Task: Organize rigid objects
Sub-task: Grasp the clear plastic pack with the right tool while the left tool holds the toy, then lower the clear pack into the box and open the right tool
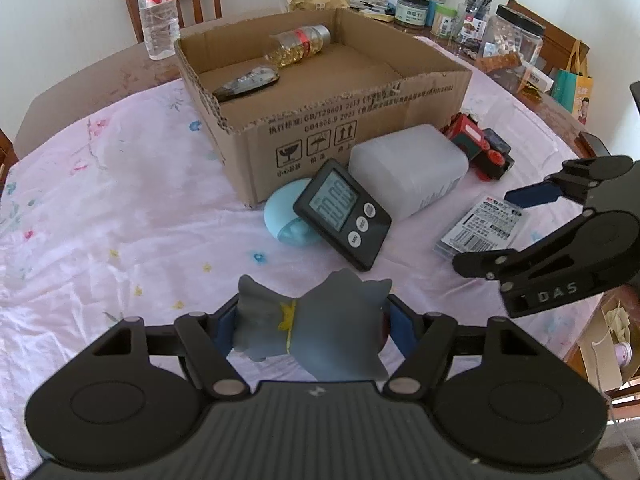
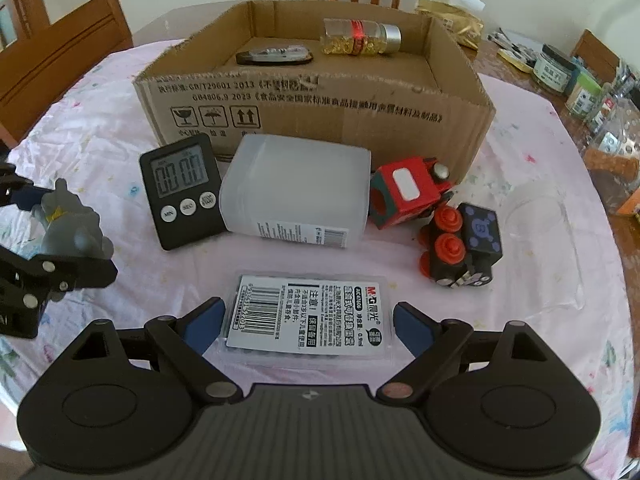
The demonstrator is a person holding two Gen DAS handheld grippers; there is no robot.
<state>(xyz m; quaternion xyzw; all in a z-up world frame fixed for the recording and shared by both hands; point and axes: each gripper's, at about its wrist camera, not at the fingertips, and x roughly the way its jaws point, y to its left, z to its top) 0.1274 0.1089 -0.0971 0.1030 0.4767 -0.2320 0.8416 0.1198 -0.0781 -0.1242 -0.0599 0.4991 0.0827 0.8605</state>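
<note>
My left gripper (image 1: 312, 328) is shut on a grey toy animal (image 1: 320, 336) with a yellow collar, both blue pads against its sides, just above the pink cloth. My right gripper (image 2: 308, 324) stands open around a flat clear case (image 2: 308, 320) with a barcode label lying on the cloth; a thin gap shows at each pad. Beyond it lie a black timer (image 2: 182, 190), a white translucent container (image 2: 296, 188), a red toy train car (image 2: 408, 190) and a black one (image 2: 460, 246). The cardboard box (image 2: 320, 120) holds a pill bottle (image 2: 360, 38) and a dark flat object (image 2: 274, 57).
A pale blue round thing (image 1: 280, 216) lies under the timer's edge. A water bottle (image 1: 157, 12) stands behind the box. Jars and clutter (image 1: 516, 40) crowd the back right of the table. Wooden chairs ring the table. A clear plastic lid (image 2: 540, 240) lies at the right.
</note>
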